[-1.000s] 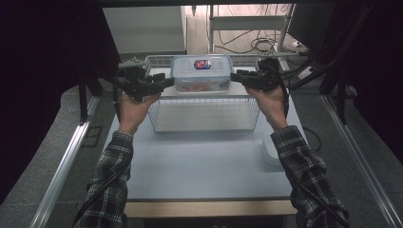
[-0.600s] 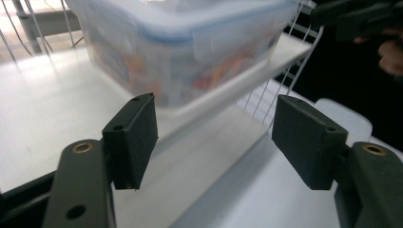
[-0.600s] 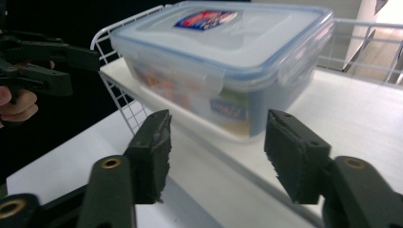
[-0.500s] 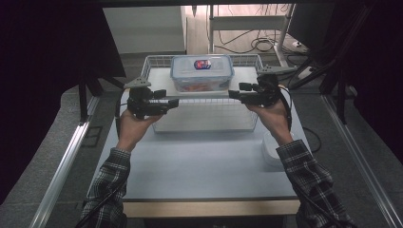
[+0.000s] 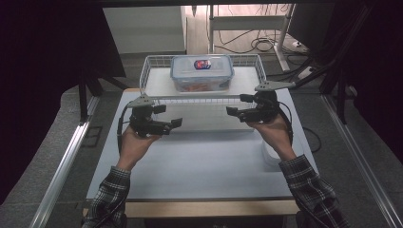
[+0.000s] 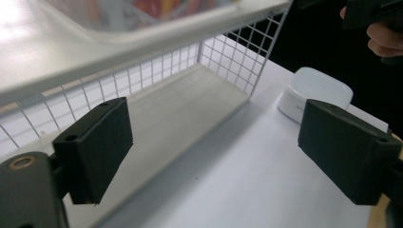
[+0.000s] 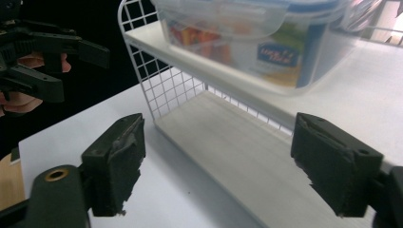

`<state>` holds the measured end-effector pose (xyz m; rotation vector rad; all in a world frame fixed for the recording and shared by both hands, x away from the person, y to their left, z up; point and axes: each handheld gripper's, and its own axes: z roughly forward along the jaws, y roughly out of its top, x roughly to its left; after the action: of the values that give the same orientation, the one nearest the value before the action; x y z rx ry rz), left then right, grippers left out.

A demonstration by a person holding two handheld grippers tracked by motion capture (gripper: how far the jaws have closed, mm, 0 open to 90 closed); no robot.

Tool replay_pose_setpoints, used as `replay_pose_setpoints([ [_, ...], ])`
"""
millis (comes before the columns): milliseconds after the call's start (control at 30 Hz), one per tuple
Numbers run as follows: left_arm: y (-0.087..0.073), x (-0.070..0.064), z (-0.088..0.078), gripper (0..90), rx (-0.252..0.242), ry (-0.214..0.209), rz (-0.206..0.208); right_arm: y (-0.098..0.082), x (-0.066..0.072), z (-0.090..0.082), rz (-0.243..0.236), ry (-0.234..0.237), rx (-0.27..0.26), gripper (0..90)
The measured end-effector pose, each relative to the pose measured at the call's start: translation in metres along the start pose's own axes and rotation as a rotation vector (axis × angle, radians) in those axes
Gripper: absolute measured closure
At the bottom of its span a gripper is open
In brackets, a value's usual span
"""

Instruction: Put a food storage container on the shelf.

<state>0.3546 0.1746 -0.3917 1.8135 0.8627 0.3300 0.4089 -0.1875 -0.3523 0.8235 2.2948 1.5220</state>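
The clear plastic food box (image 5: 202, 72) with a blue-rimmed snap lid sits on the top shelf of the white wire rack (image 5: 157, 66), at the twelve o'clock end of the white table (image 5: 199, 161). It looks rigid and smooth-walled, so probably slippery under hard pads. The coloured contents seen through the wall suggest moderate weight. The soundest hold is likely on its two short ends, one gripper at nine o'clock and one at three o'clock of the box, just under the lid's rim where the clips give a ledge.

The left gripper (image 5: 172, 119) and the right gripper (image 5: 236, 105) hover over the table in front of the rack, well apart from the box. Both have just been opening their jaws, which now stand wide with nothing between them, as each gripper view shows.

The box's contents are blurred in the right gripper view (image 7: 266, 42) and cannot be named. Its top is cut off in both gripper views. A small white lidded tub (image 6: 316, 92) sits at the table's three o'clock edge, partly hidden behind the right forearm in the high view.
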Motion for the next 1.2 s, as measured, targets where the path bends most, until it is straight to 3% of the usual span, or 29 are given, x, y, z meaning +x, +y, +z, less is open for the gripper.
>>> replay_pose_setpoints([
  [333, -0.023, -0.018, 0.002, 5.7, 0.007, 0.019, 0.039, -0.027, 0.011, -0.003, -0.016, 0.002, 0.003, 9.8],
  [533, -0.035, -0.02, 0.005, 3.9, 0.013, 0.024, 0.045, -0.04, 0.014, -0.007, -0.011, 0.007, 0.006, 6.1],
  [633, -0.043, -0.023, 0.008, 3.1, 0.018, 0.003, 0.049, -0.048, 0.017, -0.008, -0.015, 0.001, 0.039, 2.6],
  [767, -0.049, -0.028, 0.009, 2.9, 0.056, 0.009, 0.094, -0.055, 0.02, -0.011, -0.014, 0.013, 0.047, 1.8],
  [800, -0.052, -0.033, 0.008, 2.6, 0.072, 0.023, 0.124, -0.059, 0.021, -0.014, -0.021, 0.006, 0.053, 1.6],
  [867, -0.055, -0.037, 0.006, 2.2, 0.077, 0.024, 0.14, -0.064, 0.023, -0.017, -0.026, -0.007, 0.056, 1.6],
  [1200, -0.078, -0.051, -0.003, 2.3, 0.052, 0.041, 0.129, -0.094, 0.036, -0.026, -0.038, -0.044, 0.065, 3.1],
])
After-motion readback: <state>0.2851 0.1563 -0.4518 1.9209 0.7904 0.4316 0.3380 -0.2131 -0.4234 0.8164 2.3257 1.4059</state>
